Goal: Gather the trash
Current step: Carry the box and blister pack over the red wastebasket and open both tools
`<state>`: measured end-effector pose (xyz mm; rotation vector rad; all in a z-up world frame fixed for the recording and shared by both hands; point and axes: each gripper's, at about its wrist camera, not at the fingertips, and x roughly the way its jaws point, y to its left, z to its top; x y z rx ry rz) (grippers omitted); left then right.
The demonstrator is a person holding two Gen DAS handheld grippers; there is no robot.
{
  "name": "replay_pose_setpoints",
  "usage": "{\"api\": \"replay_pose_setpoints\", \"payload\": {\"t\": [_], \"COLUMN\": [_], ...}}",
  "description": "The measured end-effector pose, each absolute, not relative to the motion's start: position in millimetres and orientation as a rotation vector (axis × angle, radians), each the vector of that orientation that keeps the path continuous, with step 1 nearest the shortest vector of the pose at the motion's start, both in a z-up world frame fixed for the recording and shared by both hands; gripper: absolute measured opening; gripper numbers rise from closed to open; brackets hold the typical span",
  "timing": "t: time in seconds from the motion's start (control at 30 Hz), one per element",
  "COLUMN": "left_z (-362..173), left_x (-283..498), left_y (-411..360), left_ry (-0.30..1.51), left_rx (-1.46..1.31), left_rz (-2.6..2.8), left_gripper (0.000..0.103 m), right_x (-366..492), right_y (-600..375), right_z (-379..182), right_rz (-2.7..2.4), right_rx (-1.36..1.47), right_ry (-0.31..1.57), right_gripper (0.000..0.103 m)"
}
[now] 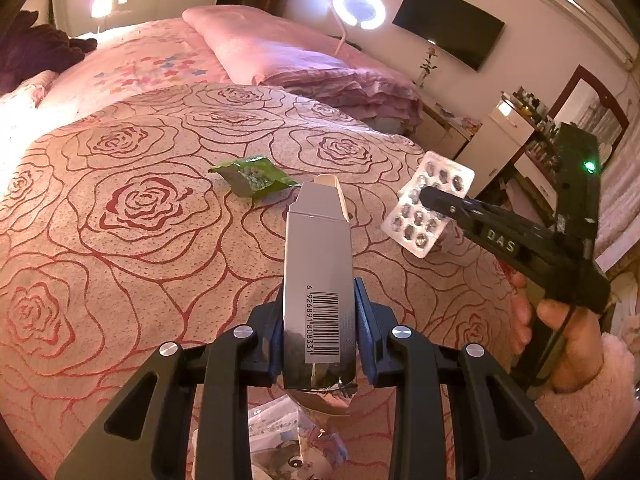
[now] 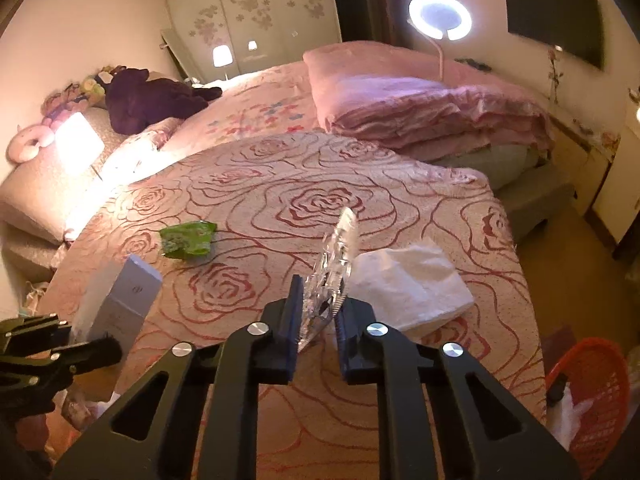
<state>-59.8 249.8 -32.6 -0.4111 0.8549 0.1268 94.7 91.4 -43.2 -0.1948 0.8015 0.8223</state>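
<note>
Trash in both grippers above the bed [image 1: 120, 208]: left gripper [image 1: 318, 322] clamps a box [image 1: 318, 256], right gripper [image 2: 316, 316] pinches a pill sheet [image 2: 334, 268].

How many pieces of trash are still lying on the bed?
2: a green wrapper mid-bed and a white tissue near the right edge. More may be hidden behind the grippers.

We carry black grippers [image 1: 320, 320] with blue pads [image 1: 365, 320], silver screws [image 1: 401, 332], "DAS" lettering, a green light and a fluffy pink sleeve [image 1: 616, 364].
</note>
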Motion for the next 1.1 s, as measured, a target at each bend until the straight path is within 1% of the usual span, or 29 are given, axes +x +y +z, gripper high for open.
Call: {"api": "replay_pose_setpoints", "payload": {"t": [0.07, 0.27, 0.63, 0.9, 1.1], "left_z": [-31, -27, -14, -13, -10], "left_x": [-61, -61, -54, -32, -1], "left_y": [250, 242, 213, 183, 142], "left_ry": [0.851, 0.849, 0.839, 0.867, 0.89], "left_rx": [-0.408, -0.396, -0.355, -0.323, -0.271], "left_rz": [0.13, 0.124, 0.083, 0.02, -0.064], "left_gripper": [0.028, 0.028, 0.028, 0.028, 0.028], "right_x": [88, 75, 52, 56, 62], "right_y": [90, 68, -1, -61, -111], "right_z": [-39, -31, -12, -14, -16], "right_rz": [0.818, 0.811, 0.74, 0.633, 0.532], "right_rx": [-0.198, -0.149, -0.05, 0.042, 0.096], "right_ry": [0.784, 0.782, 0.76, 0.77, 0.767], "right_gripper": [0.008, 0.008, 0.008, 0.008, 0.008]}}
